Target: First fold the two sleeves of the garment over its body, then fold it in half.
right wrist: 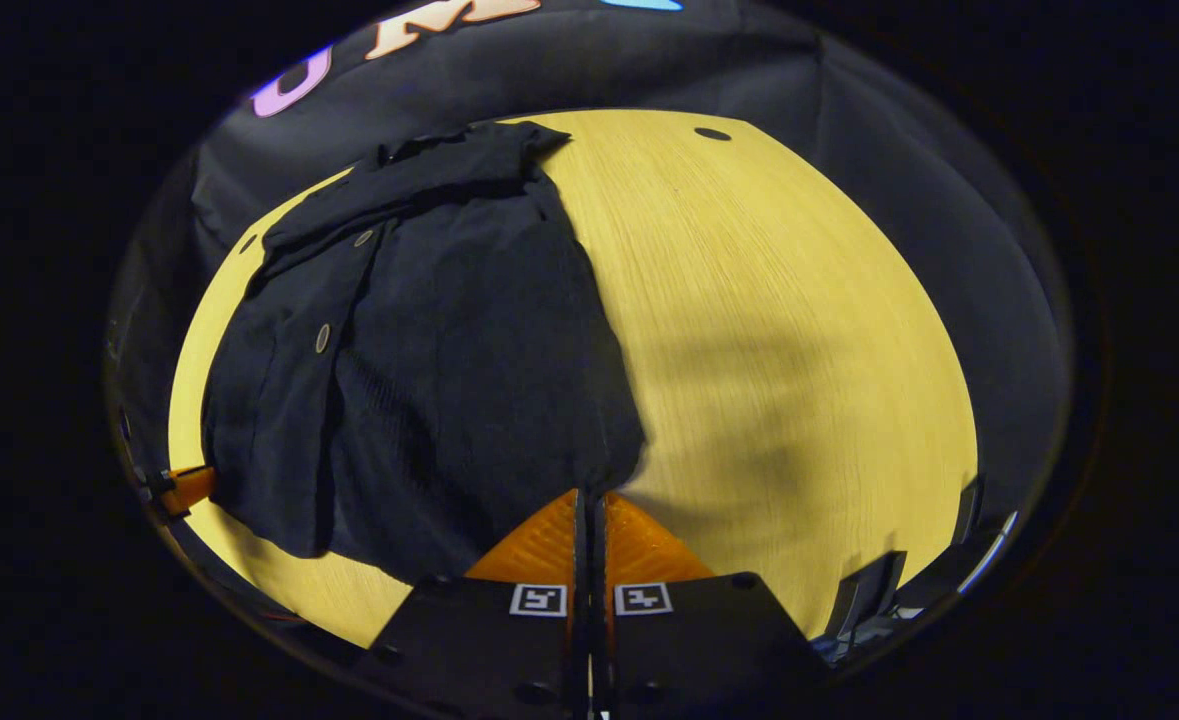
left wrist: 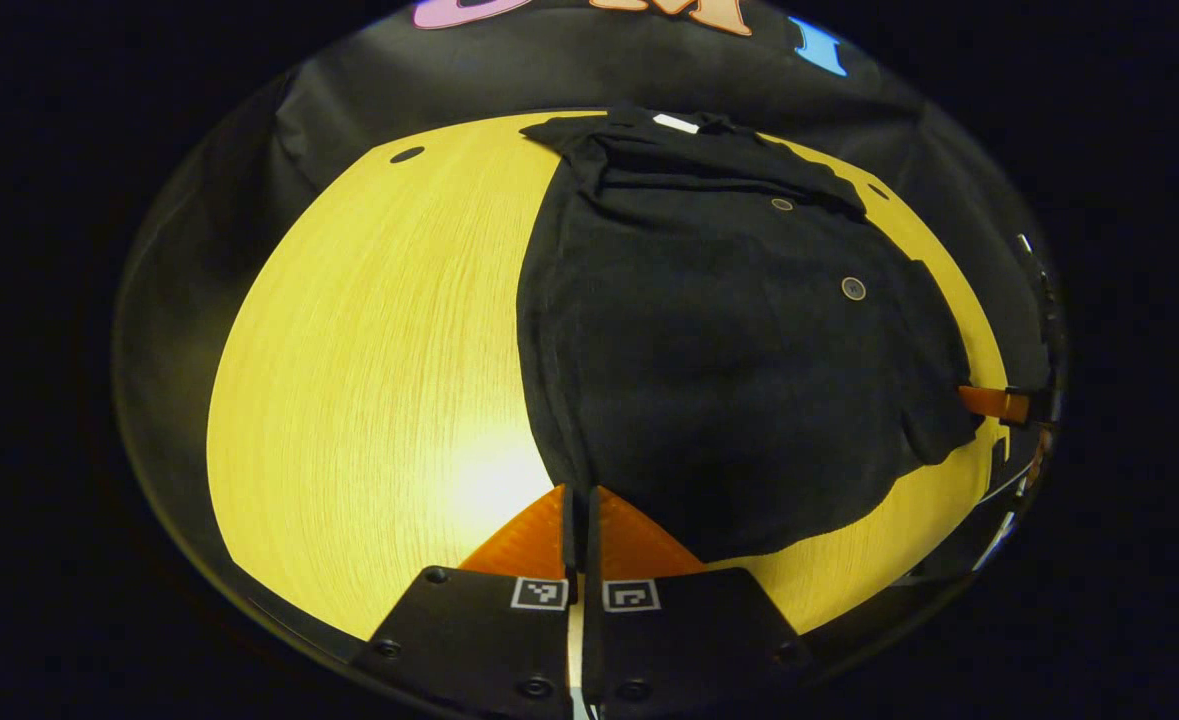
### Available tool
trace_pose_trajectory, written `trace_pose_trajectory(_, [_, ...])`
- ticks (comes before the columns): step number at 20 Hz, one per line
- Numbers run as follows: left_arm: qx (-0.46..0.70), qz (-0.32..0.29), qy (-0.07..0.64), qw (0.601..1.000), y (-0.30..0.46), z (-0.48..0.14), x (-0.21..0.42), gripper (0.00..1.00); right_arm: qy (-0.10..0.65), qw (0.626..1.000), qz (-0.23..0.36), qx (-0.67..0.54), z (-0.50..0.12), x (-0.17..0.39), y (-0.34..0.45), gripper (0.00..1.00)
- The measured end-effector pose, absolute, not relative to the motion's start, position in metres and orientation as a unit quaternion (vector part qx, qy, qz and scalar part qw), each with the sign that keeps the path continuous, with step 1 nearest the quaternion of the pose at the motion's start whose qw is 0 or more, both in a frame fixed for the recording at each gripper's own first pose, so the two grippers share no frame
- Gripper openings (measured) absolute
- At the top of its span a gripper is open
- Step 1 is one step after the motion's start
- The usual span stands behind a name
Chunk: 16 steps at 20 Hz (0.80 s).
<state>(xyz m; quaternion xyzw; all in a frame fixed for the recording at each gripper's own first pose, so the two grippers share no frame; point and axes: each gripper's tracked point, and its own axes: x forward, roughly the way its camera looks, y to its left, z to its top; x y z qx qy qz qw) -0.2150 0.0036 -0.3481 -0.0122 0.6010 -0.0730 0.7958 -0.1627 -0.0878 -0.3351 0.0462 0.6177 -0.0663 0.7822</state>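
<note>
Lying flat on the table, the garment has both sleeves tucked over its body; the halving fold looks due. Lift both hem corners level, carry them evenly to the collar. Left gripper and right gripper each appear pinched closed on a near corner of the hem.

Pale wooden table, black cloth wall behind, bright glare near front.
</note>
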Motion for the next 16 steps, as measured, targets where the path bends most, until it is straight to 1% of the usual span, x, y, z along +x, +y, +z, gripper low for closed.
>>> trace_pose_trajectory(1, [-0.022, -0.079, 0.603, 0.793, 0.002, -0.347, -0.214, 0.01, 0.62, 0.781, -0.063, 0.051, -0.336, -0.163, -0.084, 0.03])
trace_pose_trajectory(3, [-0.036, -0.078, 0.61, 0.788, 0.002, -0.343, -0.214, 0.0, 0.62, 0.781, -0.054, 0.05, -0.329, -0.159, -0.08, 0.03])
trace_pose_trajectory(8, [-0.074, -0.078, 0.581, 0.807, -0.008, -0.305, -0.182, 0.0, 0.575, 0.814, -0.028, 0.071, -0.28, -0.112, -0.059, 0.03])
trace_pose_trajectory(10, [-0.074, -0.088, 0.561, 0.82, -0.011, -0.286, -0.156, 0.0, 0.548, 0.832, -0.016, 0.086, -0.256, -0.083, -0.05, 0.03])
trace_pose_trajectory(16, [-0.069, -0.107, 0.489, 0.863, -0.013, -0.229, -0.062, 0.0, 0.493, 0.864, 0.023, 0.094, -0.199, -0.002, -0.034, 0.02])
